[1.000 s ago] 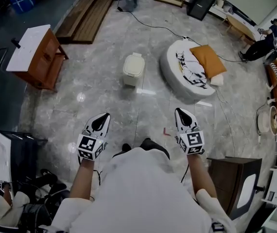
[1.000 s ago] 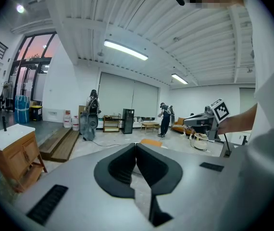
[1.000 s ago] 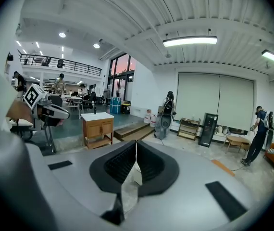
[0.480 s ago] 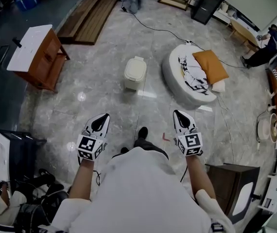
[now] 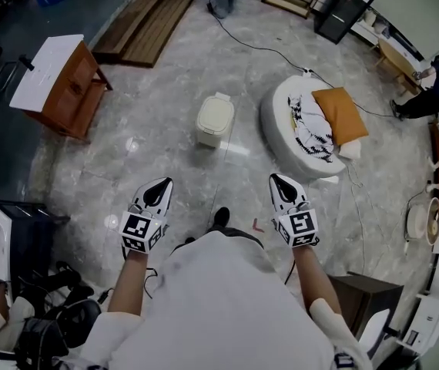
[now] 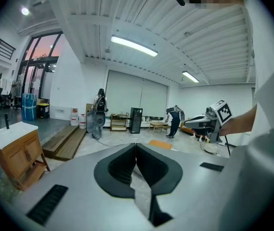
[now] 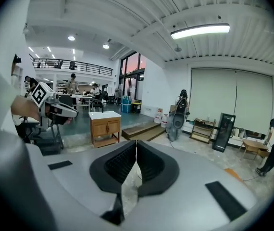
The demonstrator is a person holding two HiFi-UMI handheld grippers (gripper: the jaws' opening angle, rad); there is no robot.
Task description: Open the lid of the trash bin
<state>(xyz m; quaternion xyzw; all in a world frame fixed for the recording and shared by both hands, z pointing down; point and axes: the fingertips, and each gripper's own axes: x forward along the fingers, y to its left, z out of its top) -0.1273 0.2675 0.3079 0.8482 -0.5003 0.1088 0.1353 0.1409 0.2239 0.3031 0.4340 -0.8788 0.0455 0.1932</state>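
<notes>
A cream trash bin [image 5: 215, 119] with its lid down stands on the marble floor, ahead of me in the head view. My left gripper [image 5: 158, 189] is held low at the left, well short of the bin, jaws shut with nothing between them. My right gripper [image 5: 280, 186] hovers at the right, likewise shut and empty. In the left gripper view the black jaws meet at the tips [image 6: 136, 146], and the right gripper [image 6: 217, 121] shows at the side. The right gripper view shows its tips [image 7: 136, 143] closed; the bin is hidden behind the jaws in both.
A round white pet bed [image 5: 304, 127] with an orange cushion [image 5: 341, 114] lies right of the bin. A wooden cabinet with white top [image 5: 56, 85] stands at left. A cable [image 5: 258, 47] runs across the floor. A dark cabinet [image 5: 364, 294] is near my right.
I have stepped forward: the bin and bed have slid down in the view, nearer to me. Both grippers hold the same pose, still shut.
</notes>
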